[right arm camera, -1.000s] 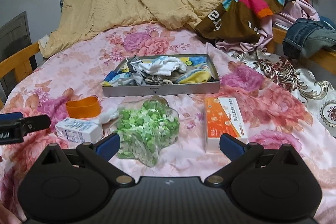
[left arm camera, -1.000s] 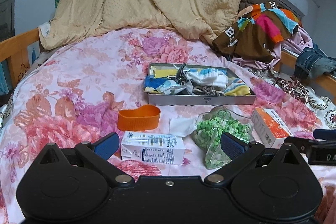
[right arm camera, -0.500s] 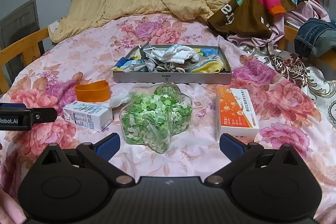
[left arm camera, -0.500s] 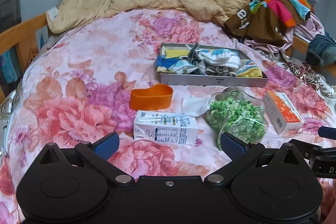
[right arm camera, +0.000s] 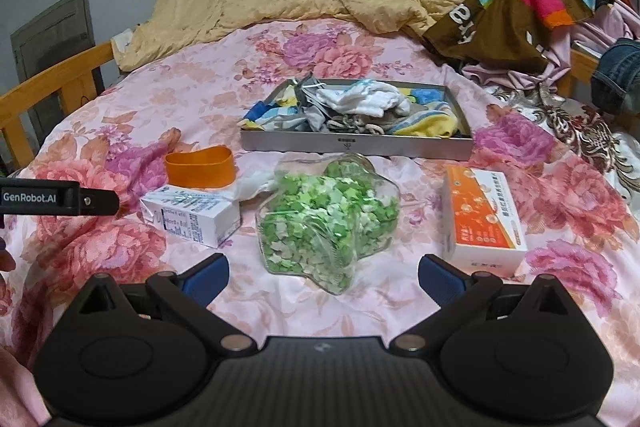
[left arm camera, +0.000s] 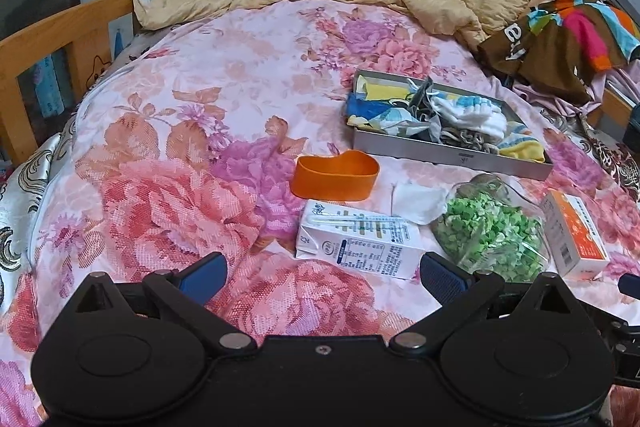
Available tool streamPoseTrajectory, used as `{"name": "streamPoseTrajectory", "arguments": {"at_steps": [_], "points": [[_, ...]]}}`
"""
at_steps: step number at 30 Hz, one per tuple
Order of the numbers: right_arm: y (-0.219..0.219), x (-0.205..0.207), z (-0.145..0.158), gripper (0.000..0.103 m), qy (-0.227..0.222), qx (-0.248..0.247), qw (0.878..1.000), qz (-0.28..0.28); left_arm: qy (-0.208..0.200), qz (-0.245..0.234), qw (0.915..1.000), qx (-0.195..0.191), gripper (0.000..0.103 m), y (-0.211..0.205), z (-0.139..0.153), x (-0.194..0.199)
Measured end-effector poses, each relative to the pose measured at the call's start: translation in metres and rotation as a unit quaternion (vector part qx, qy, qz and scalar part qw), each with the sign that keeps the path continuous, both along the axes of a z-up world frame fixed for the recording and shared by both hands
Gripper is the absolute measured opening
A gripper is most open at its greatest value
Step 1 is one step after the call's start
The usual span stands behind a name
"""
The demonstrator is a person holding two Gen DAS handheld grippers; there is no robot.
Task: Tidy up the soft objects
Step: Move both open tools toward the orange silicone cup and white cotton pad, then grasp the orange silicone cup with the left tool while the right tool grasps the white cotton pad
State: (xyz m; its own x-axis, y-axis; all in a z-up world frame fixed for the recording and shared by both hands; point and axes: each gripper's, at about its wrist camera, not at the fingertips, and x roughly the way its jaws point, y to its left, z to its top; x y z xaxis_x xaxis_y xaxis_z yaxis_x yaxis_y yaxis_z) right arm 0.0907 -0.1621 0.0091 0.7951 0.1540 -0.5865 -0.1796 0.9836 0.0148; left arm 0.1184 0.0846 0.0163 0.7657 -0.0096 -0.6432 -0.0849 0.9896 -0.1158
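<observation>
Jaws wide apart on left gripper (left arm camera: pixel 320 273) and right gripper (right arm camera: pixel 322 273), both empty above bed (left arm camera: pixel 160 131). Socks (right arm camera: pixel 360 99) heaped in tray (right arm camera: pixel 356 147). White cloth (left arm camera: pixel 416 201) beside carton (left arm camera: pixel 356 245) apparently remains.

Grey tray (right arm camera: pixel 356 148): one;
Orange heart-shaped cup (left arm camera: pixel 335 175): one;
Milk carton (left arm camera: pixel 360 245): one;
Star-filled glass jar (right arm camera: pixel 328 217): one;
Orange-and-white box (right arm camera: pixel 482 213): one;
White tissue (left arm camera: pixel 416 201): one

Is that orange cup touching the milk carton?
Apart. The left wrist view shows a strip of bedsheet between the orange cup and the milk carton.
</observation>
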Motion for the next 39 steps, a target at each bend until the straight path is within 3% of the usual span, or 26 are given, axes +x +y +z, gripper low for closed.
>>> {"name": "streamPoseTrajectory", "arguments": {"at_steps": [25, 39], "points": [[0.020, 0.044, 0.015, 0.103, -0.022, -0.021, 0.999, 0.037, -0.006, 0.008, 0.9997, -0.022, 0.102, 0.012, 0.002, 0.025], [0.032, 0.064, 0.013, 0.103, -0.016, -0.047, 0.996, 0.073, -0.004, -0.003, 0.9999, -0.014, 0.102, 0.014, 0.000, 0.042]]}}
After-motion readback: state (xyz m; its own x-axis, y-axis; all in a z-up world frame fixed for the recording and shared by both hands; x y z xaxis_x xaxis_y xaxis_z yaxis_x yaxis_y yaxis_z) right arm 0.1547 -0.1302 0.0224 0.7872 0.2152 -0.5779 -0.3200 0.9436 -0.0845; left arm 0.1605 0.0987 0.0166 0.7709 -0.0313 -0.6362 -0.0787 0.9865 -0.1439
